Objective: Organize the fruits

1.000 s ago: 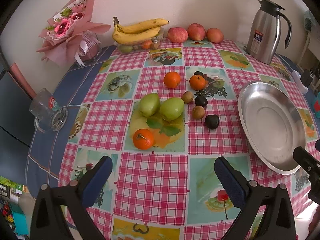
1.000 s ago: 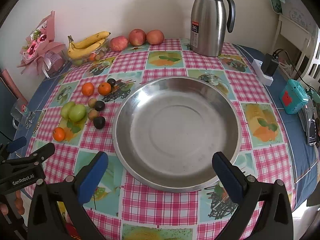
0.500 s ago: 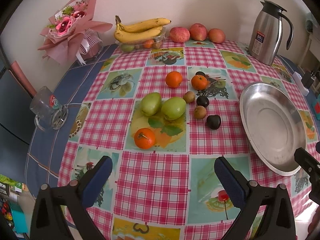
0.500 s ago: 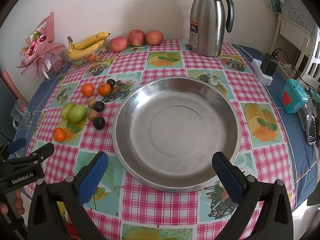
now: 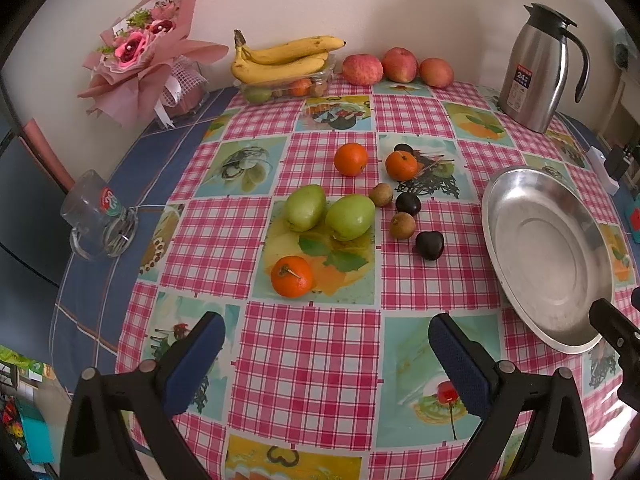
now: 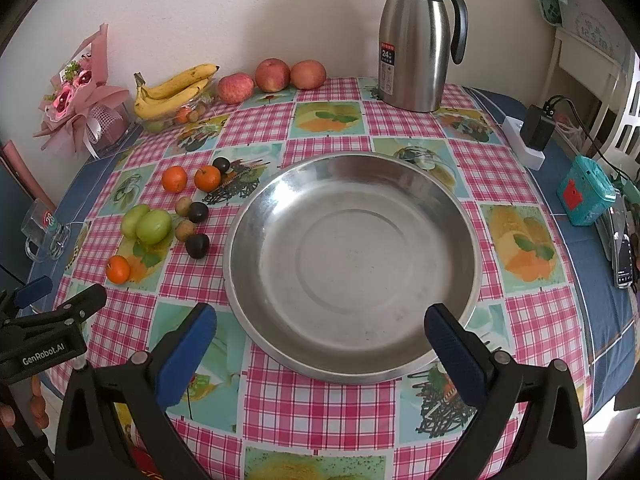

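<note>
Loose fruit lies mid-table: three oranges, the nearest [image 5: 291, 276] [image 6: 117, 269], two green mangoes [image 5: 350, 216] [image 6: 153, 225], small brown fruits and dark plums [image 5: 429, 245] [image 6: 197, 245]. An empty steel plate [image 5: 516, 240] [image 6: 280, 320] sits right of them. My left gripper [image 5: 326, 364] is open and empty, hovering near the table's front, just before the nearest orange. My right gripper [image 6: 320, 350] is open and empty over the plate's near rim.
Bananas [image 5: 286, 58] on a clear box and three apples [image 5: 396, 65] line the back wall. A steel thermos [image 6: 416, 40] stands back right, a flower bouquet [image 5: 146, 54] back left, a glass mug [image 5: 98, 222] at the left edge. A charger and teal box [image 6: 585, 190] sit right.
The left gripper has crept slightly forward and left toward the fruit. The right gripper has barely moved. Both stay open.
</note>
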A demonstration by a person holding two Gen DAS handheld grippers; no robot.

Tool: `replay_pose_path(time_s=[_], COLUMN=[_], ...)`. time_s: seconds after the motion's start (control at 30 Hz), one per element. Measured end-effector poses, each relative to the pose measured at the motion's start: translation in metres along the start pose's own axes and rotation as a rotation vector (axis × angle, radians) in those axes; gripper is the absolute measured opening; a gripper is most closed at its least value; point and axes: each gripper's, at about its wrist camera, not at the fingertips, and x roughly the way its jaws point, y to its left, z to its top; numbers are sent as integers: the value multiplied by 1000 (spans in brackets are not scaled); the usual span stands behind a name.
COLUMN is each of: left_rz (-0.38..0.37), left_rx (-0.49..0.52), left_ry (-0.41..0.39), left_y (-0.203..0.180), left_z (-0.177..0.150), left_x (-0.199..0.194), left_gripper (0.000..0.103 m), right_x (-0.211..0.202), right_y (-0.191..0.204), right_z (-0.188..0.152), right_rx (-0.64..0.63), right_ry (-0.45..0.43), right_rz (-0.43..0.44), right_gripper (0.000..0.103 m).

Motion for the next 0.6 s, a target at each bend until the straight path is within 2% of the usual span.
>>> replay_pose_path(time_s=[0.6], left_rz=[-1], left_rx=[-6], left_ry=[1], left_y=[2], left_z=[0], left_x=[0], left_gripper=[103], right_x=[2], right_y=[1], right_z=[-1], right_rx=[-4], right_ry=[7], right_rz=[-2], right_gripper=[103])
